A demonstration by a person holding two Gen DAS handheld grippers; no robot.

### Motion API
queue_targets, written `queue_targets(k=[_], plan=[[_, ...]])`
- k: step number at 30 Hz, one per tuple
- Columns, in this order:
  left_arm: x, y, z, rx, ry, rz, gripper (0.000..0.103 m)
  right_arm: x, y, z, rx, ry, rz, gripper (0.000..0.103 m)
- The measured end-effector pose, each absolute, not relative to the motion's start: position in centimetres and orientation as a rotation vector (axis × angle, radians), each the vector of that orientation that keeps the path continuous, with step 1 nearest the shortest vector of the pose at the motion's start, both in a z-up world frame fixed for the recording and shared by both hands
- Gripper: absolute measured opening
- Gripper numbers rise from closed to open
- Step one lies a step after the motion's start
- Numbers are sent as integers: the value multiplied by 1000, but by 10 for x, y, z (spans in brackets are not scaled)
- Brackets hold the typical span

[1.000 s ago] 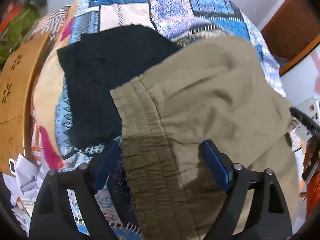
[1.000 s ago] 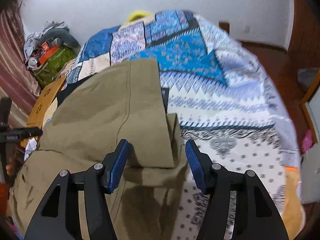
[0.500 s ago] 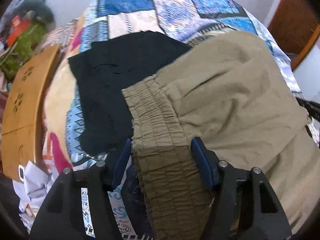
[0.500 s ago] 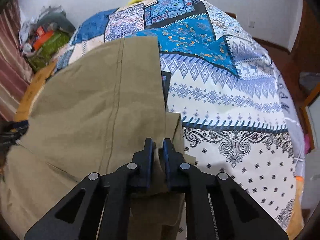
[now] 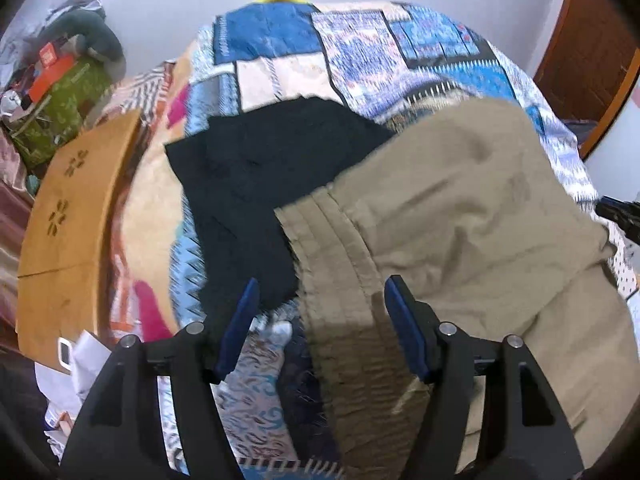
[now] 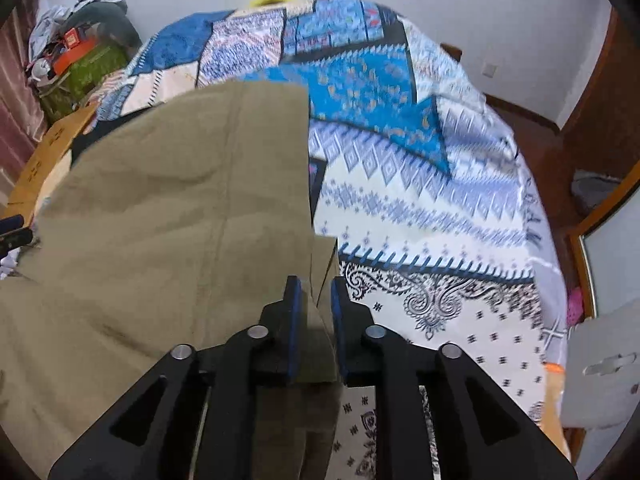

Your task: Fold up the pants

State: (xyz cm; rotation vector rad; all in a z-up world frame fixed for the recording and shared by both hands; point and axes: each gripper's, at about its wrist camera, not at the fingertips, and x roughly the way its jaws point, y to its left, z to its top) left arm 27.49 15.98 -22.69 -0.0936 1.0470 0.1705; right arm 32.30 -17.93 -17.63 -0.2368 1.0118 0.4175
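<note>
left tool [image 5: 320,322]: wide around khaki pants [image 5: 460,220] waistband | right tool [image 6: 312,300]: pinching pants edge | writing: none legible

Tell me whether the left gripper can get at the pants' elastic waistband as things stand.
Probably yes: the left gripper is open, its fingers already straddling the waistband of the khaki pants, with nothing lying over it.

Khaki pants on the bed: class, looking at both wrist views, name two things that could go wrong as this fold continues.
1. The right gripper pinches only a narrow edge of the khaki pants, so the cloth may slip free when lifted.
2. The left gripper is open around the elastic waistband, which lies over a black garment; closing carelessly could catch that garment too and drag it along.
</note>
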Motion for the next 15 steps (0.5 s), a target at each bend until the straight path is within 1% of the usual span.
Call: queue_targets(k=[2, 3, 5, 6, 7, 8, 10, 15], plan=[[280, 169, -218, -100, 1023, 197, 71, 319, -176, -164, -243, 965, 425, 42], [282, 172, -215, -105, 1015, 205, 74, 317, -175, -155, -244, 933, 430, 48], [291, 182, -210, -131, 999, 215, 80, 316, -171, -144, -235, 892, 435, 68], [295, 186, -209, -142, 996, 215, 83, 318, -170, -137, -223, 871, 436, 73], [299, 190, -209, -157, 995, 216, 85, 319, -168, -133, -210, 855, 438, 83], [306, 195, -212, -174, 1001, 219, 85, 322, -164, -130, -196, 842, 442, 89], [319, 203, -221, -211, 1032, 226, 85, 335, -158, -127, -184, 836, 450, 91], [344, 219, -252, -319, 1096, 223, 85, 359, -143, -133, -189, 839, 457, 91]])
